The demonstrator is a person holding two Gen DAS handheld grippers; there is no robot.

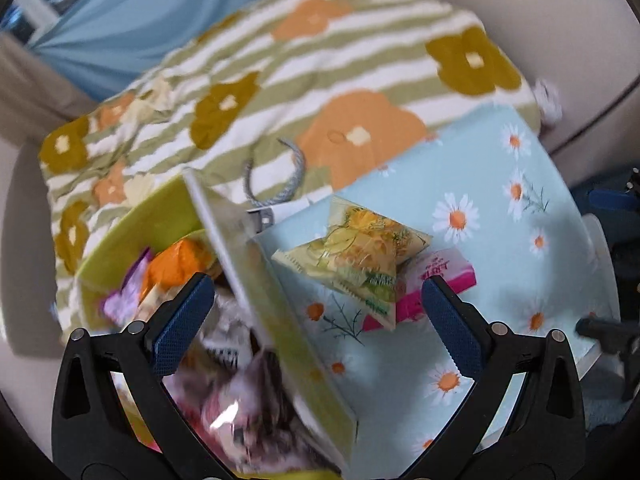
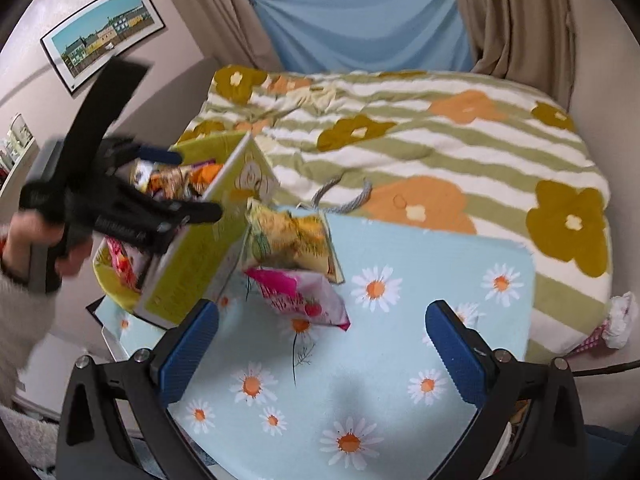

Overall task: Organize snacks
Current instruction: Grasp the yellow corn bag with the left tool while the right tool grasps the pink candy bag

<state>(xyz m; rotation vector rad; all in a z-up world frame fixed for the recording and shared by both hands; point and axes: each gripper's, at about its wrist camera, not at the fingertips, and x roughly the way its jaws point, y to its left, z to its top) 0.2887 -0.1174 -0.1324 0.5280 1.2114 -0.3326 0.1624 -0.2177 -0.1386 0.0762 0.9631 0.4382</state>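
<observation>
A yellow-green gift bag (image 1: 288, 312) stands open on the daisy-print table (image 1: 500, 208) and holds several snack packets (image 1: 176, 268). A yellow pyramid snack packet (image 1: 356, 256) lies on a pink packet (image 1: 444, 276) beside the bag. My left gripper (image 1: 316, 304) is open, straddling the bag's wall, with nothing between its pads. In the right wrist view, the left gripper (image 2: 196, 184) hovers over the bag (image 2: 200, 256). The yellow packet (image 2: 292, 240) and pink packet (image 2: 304, 296) lie ahead of my open, empty right gripper (image 2: 320, 340).
A striped flower blanket (image 2: 440, 148) covers the bed behind the table (image 2: 400, 360). The bag's grey rope handle (image 1: 280, 184) lies on it. Curtains and a blue cloth (image 2: 360, 20) hang at the back. A framed picture (image 2: 104, 32) hangs on the left wall.
</observation>
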